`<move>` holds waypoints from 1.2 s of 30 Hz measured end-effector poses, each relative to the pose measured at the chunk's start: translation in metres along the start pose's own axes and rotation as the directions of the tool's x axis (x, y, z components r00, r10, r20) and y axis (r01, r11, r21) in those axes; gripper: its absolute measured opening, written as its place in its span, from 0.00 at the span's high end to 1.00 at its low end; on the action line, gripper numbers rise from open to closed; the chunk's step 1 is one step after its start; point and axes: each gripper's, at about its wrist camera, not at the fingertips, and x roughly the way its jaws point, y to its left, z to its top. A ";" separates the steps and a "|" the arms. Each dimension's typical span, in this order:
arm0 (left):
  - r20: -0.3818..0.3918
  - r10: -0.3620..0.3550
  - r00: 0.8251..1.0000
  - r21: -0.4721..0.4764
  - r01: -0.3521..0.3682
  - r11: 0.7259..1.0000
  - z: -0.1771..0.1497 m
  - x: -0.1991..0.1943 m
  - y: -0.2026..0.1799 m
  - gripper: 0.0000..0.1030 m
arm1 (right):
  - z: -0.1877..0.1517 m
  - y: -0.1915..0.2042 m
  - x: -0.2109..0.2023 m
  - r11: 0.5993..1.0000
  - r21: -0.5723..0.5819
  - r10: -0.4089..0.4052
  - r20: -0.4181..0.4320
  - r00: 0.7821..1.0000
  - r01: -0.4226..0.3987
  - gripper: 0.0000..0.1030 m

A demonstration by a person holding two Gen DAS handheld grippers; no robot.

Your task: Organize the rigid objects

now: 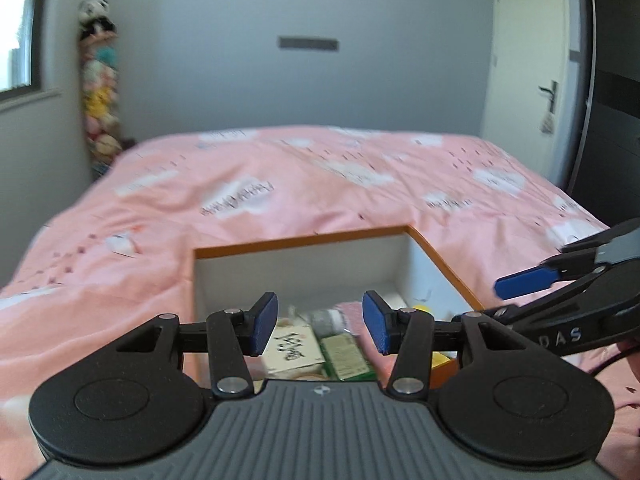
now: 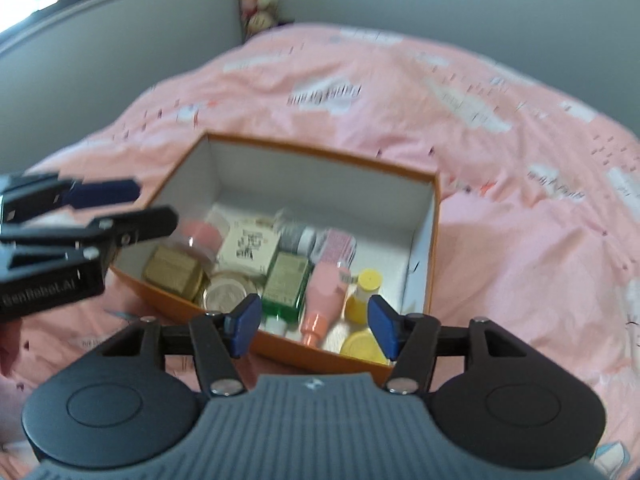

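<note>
Box (image 2: 288, 350) of bottles — below both empty tools.

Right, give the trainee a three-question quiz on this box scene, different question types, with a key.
1. True or false: the orange box sits on a bare wooden table.
2. Multiple choice: what lies between the green bottle and the yellow bottle in the box? A) a pink bottle B) a spoon C) a phone
3. Fill in: the right tool is ____, with nothing between its fingers.

Key:
1. False. It sits on a pink bedspread.
2. A, the pink bottle.
3. Open. The left tool is open and holds nothing too.
</note>
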 end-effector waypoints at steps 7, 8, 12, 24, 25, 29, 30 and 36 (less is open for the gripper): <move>0.048 0.044 0.998 0.003 -0.044 0.999 -0.011 -0.026 -0.005 0.45 | -0.024 0.024 -0.028 0.989 0.109 -0.114 0.126 0.986 0.100 0.33; 0.049 0.043 0.998 -0.014 -0.042 0.999 -0.013 -0.029 -0.005 0.44 | -0.029 0.028 -0.030 0.986 0.126 -0.128 0.132 0.983 0.112 0.33; 0.066 0.059 0.996 -0.013 -0.058 0.998 -0.026 -0.039 -0.006 0.34 | -0.045 0.038 -0.038 0.978 0.158 -0.164 0.165 0.973 0.138 0.32; -0.041 0.073 0.997 -0.069 -0.075 0.995 -0.045 -0.029 0.006 0.23 | -0.065 0.043 -0.029 0.965 0.206 -0.190 0.134 0.973 0.160 0.29; -0.049 0.073 0.996 -0.079 -0.077 0.994 -0.047 -0.028 0.008 0.22 | -0.065 0.043 -0.029 0.965 0.206 -0.191 0.131 0.973 0.161 0.28; -0.093 0.073 0.993 -0.101 -0.082 0.992 -0.051 -0.021 0.009 0.20 | -0.067 0.042 -0.019 0.961 0.211 -0.203 0.092 0.975 0.180 0.28; -0.107 0.075 0.991 -0.102 -0.086 0.991 -0.053 -0.019 0.009 0.20 | -0.068 0.041 -0.016 0.959 0.216 -0.205 0.081 0.975 0.184 0.28; -0.159 0.060 0.985 -0.115 -0.079 0.990 -0.062 -0.016 0.008 0.18 | -0.074 0.034 -0.009 0.948 0.260 -0.198 0.034 0.980 0.182 0.26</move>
